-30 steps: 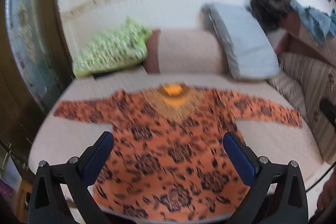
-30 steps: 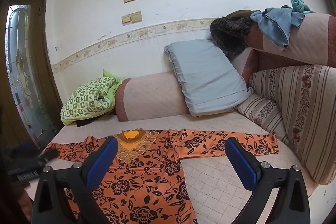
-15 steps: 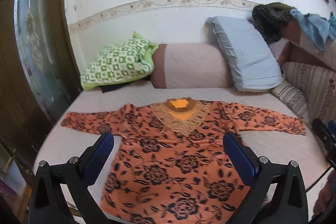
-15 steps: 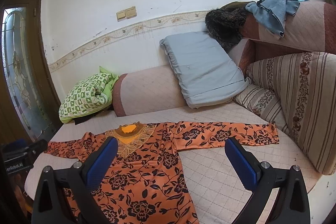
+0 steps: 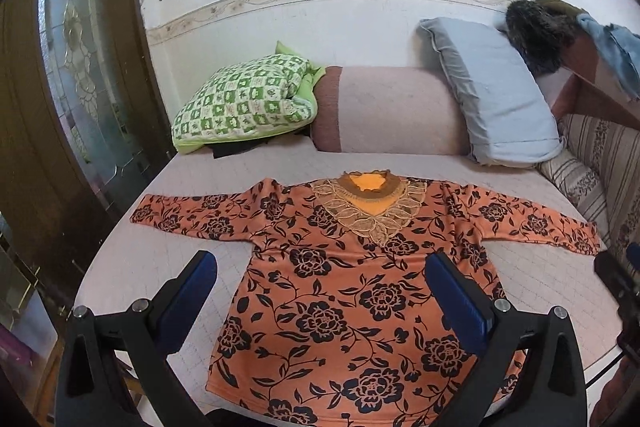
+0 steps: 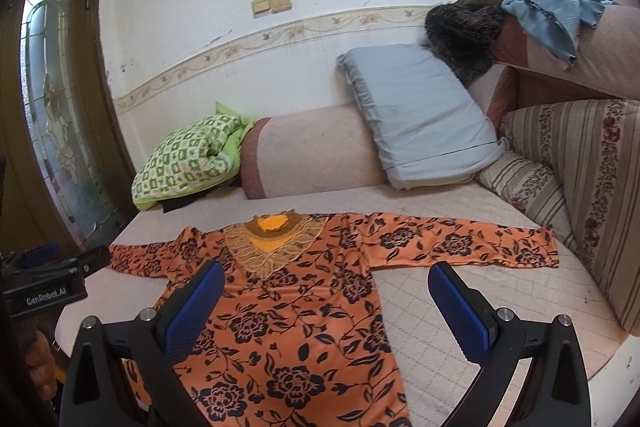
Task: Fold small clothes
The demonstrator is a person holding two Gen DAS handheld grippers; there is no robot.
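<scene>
An orange long-sleeved top with black flowers (image 5: pixel 360 291) lies flat, face up, on the pale quilted daybed (image 5: pixel 128 267), both sleeves spread out, gold lace collar toward the wall. It also shows in the right wrist view (image 6: pixel 304 311). My left gripper (image 5: pixel 320 291) is open and empty, held above the top's lower body. My right gripper (image 6: pixel 326 303) is open and empty, above the top's right half. The left gripper's body (image 6: pixel 52 283) shows at the left edge of the right wrist view.
A green patterned pillow (image 5: pixel 244 99), a pink bolster (image 5: pixel 388 111) and a blue-grey pillow (image 5: pixel 496 91) line the wall side. Striped cushions (image 6: pixel 580 179) stand at the right. A dark wooden door with glass (image 5: pixel 76 67) is at the left.
Both grippers have risen and steadied over the bed. The left view now looks down on the whole top. The top has not moved.
</scene>
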